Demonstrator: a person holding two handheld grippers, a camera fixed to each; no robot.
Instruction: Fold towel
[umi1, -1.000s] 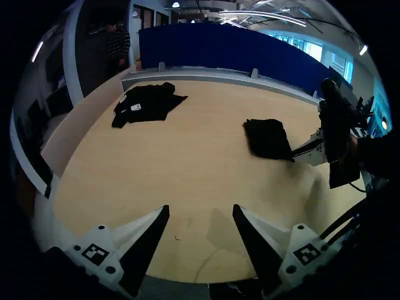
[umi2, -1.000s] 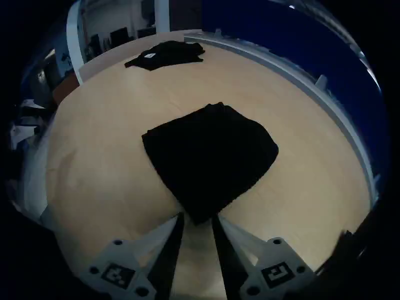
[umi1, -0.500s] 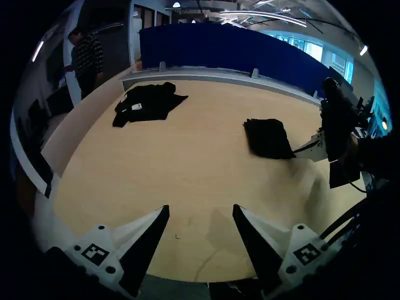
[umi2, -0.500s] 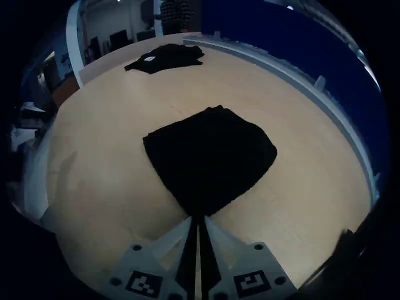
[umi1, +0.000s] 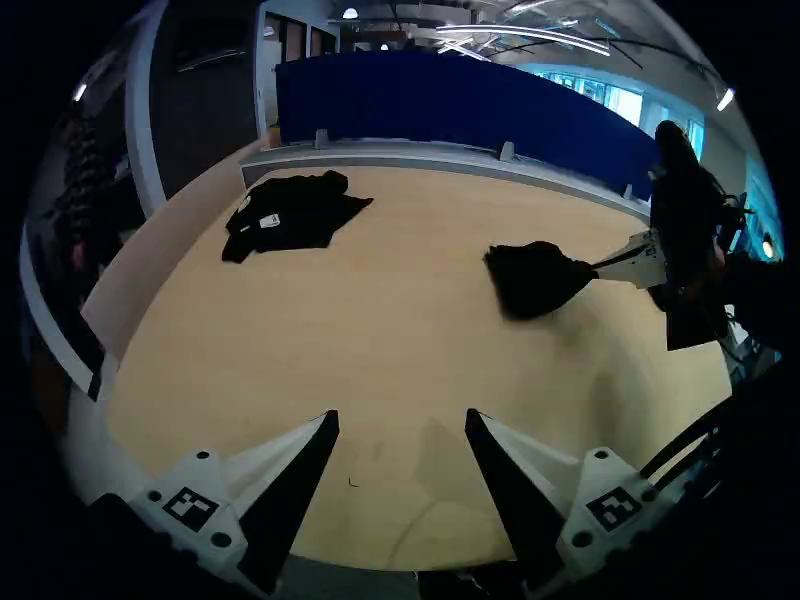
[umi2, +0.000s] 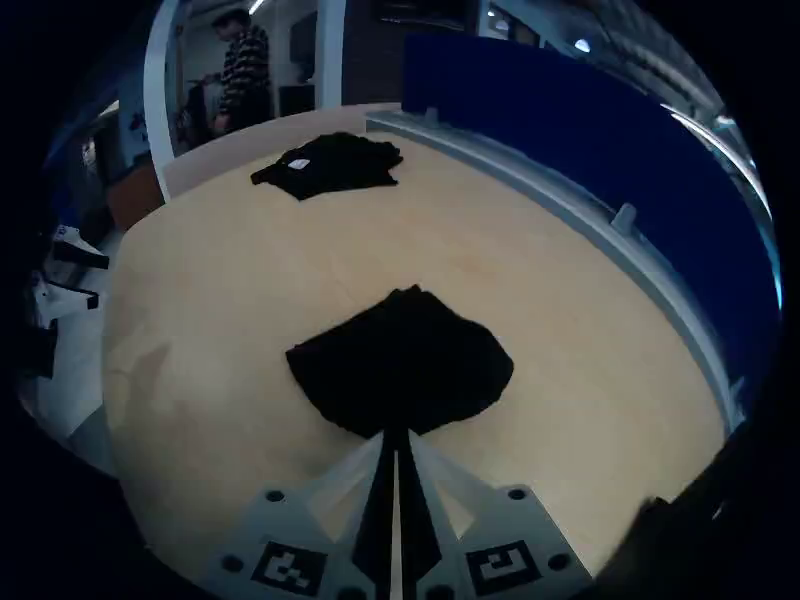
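Pinching bunched black towel (umi2: 400, 360), right hand-held gripper (umi2: 397, 434), smooth wood tabletop (umi2: 250, 250)

A: Changed since a second ago?
B: Pinched shut on the right hand-held gripper (umi2: 397, 445), clamped onto the near corner of the towel (umi2: 400, 360).
A: Lying flat as before?
B: No, raised off the counter (umi2: 250, 300) at that corner, bunched narrower.

Open-plan office, blue desk partition (umi1: 450, 100)
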